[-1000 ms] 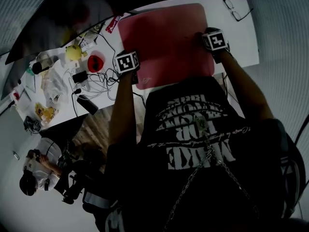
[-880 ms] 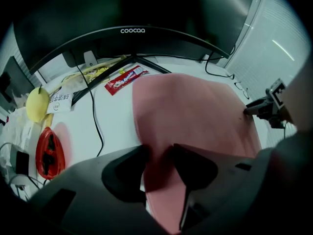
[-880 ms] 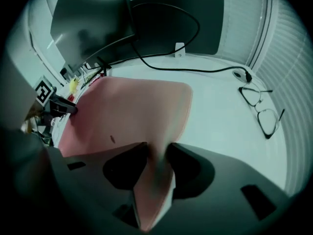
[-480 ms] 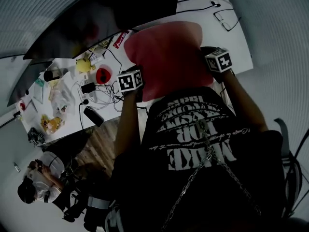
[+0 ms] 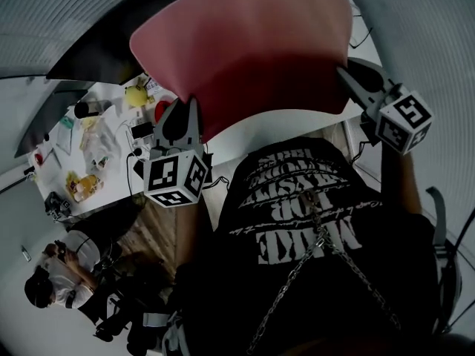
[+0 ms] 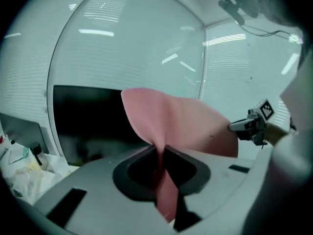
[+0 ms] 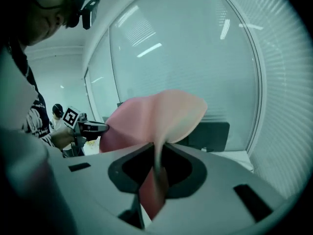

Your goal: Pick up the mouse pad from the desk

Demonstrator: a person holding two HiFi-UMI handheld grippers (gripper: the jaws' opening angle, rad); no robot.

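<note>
so the pink mouse pad point(image 5: 245, 50) is up in the air, clear of the white desk point(image 5: 297, 123), stretched between the two tools and curling a bit like a big floppy sheet. the left gripper point(image 5: 191, 106) has its jaws squeezed down narrow on the pad's near left corner. in the left gripper view you can see the pink edge pinched right between the two dark fingers point(image 6: 142, 168), with a bit of it poking out on the camera side. same deal on the other end: the right gripper point(image 5: 347, 74) is clamped tight on the near right corner, with a thin pink strip caught between its jaws in the right gripper view. each tool also shows up in the other one's camera, hanging onto the far end of the pad. in the head view the pad hides most of the desk. left of it the desk is cluttered with small stuff, including a yellow thing point(image 5: 135, 95) and a red thing point(image 5: 161, 110). there's a dark monitor point(image 7: 212, 133) behind the pad, and another person point(image 5: 56, 273) sits down at the lower left of the head view.
</note>
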